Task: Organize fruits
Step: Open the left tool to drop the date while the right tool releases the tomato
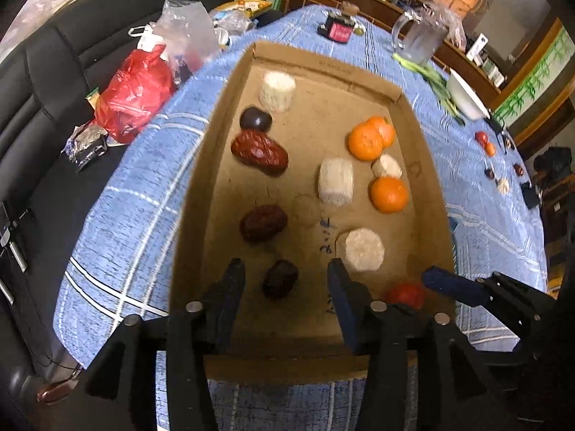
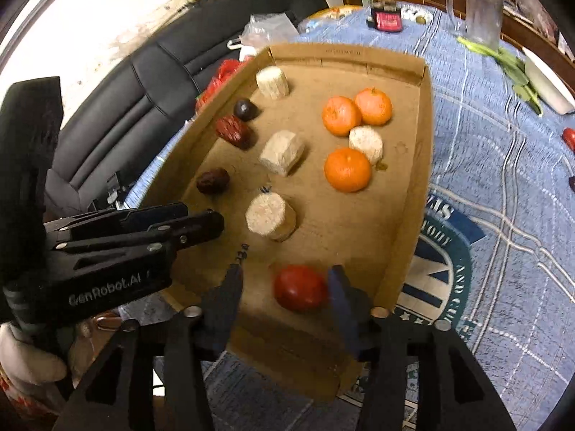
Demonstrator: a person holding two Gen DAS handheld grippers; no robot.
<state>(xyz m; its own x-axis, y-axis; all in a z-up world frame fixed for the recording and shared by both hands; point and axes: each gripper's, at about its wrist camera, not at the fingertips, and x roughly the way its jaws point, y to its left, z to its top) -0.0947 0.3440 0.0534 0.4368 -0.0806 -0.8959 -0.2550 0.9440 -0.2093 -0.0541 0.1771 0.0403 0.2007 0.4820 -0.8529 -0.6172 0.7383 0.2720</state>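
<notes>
A shallow cardboard tray (image 1: pixel 323 68) on the blue checked tablecloth holds three oranges (image 1: pixel 366 140), several white cylinder pieces (image 1: pixel 336 181) and several dark red dates (image 1: pixel 258 152). My left gripper (image 1: pixel 284 276) is open over the tray's near end. A small dark date (image 1: pixel 280 278) lies between its fingers, untouched. My right gripper (image 2: pixel 285 280) is open too, with a round red fruit (image 2: pixel 300 287) on the tray floor between its fingers, close to the right one. In the left wrist view that red fruit (image 1: pixel 406 294) sits beside the right gripper's blue finger (image 1: pixel 449 283).
A black sofa (image 1: pixel 54 72) with a red plastic bag (image 1: pixel 133 100) runs along the table's left side. A glass pitcher (image 1: pixel 420 36), a white bowl (image 1: pixel 467 97) and greens stand at the far right. Loose small fruits (image 1: pixel 485 142) lie on the cloth right of the tray.
</notes>
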